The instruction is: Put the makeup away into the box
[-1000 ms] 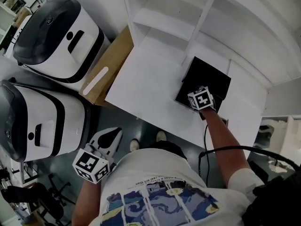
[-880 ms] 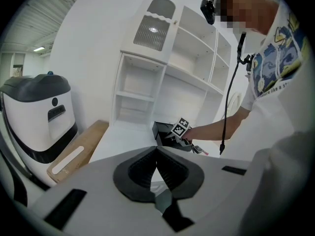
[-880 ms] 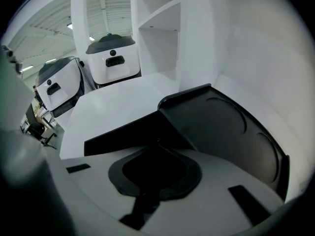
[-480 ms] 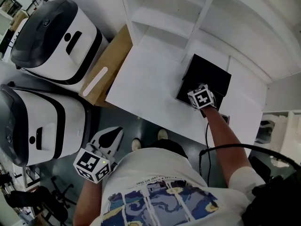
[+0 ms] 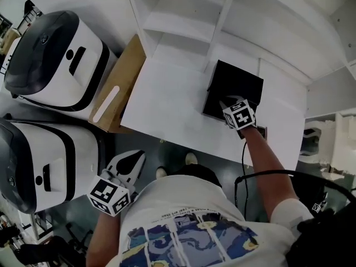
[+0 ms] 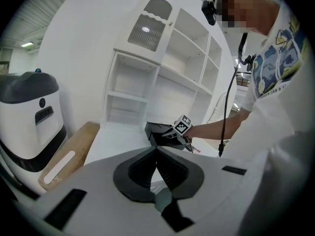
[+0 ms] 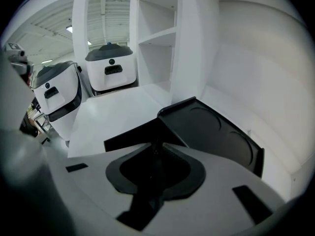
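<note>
My right claw [image 5: 227, 103] hangs over the box's [image 5: 233, 82] near edge, jaws just eased a crack apart, nothing seen between them; a small dark piece [image 5: 261, 131], likely makeup, lies just right of the box, nearer this claw than my shut left claw [image 5: 132, 159].

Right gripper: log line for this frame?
right gripper: over black box, jaws just opening, nothing seen between | left gripper: shut, low at side
</note>
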Tool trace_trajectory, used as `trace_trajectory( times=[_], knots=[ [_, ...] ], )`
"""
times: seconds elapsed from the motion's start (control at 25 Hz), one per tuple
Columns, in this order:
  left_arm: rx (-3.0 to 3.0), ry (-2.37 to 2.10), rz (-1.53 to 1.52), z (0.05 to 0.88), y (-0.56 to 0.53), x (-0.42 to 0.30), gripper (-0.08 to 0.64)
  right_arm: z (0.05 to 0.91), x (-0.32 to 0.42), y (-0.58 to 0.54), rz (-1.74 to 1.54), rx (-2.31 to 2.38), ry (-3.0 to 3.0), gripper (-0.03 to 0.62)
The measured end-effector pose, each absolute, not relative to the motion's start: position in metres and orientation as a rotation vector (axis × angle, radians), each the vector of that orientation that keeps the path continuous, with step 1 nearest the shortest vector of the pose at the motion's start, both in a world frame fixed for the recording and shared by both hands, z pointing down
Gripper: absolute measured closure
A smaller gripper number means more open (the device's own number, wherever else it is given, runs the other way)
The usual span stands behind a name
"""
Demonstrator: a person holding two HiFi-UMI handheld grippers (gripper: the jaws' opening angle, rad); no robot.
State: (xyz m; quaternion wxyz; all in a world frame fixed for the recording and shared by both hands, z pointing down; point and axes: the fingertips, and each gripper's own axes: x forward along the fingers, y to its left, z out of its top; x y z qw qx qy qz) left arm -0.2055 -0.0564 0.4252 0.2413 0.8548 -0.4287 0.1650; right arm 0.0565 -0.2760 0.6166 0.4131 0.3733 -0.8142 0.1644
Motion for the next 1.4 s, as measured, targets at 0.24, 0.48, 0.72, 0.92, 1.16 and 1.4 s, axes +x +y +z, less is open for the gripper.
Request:
trace_trajectory(
  times=[0.24,0.48,0.72,0.92,1.16,1.4],
  knots=[
    [2.410,-1.064,0.451,0.422,-0.056,-0.198,0.546,0.577,0.074,-0.245,0.444,1.101,-2.084,0.511],
    [2.481,-0.946,0.459,0.420,-0.053,-0.185,0.546,0.561,0.104,-0.194,0.487,1.252,-2.065,0.511],
    [2.521,-0.857,0.464,0.419,-0.047,-0.173,0.546,0.578,0.143,-0.133,0.609,1.358,-1.981,0.471],
    [2.537,-0.812,0.469,0.421,-0.043,-0.164,0.546,0.602,0.188,-0.098,0.685,1.448,-1.877,0.422],
    [2.552,-0.789,0.487,0.419,-0.040,-0.145,0.546,0.622,0.239,-0.091,0.712,1.536,-1.772,0.376],
    [2.541,-0.799,0.510,0.420,-0.039,-0.131,0.546,0.637,0.269,-0.107,0.734,1.576,-1.743,0.315]
  ],
)
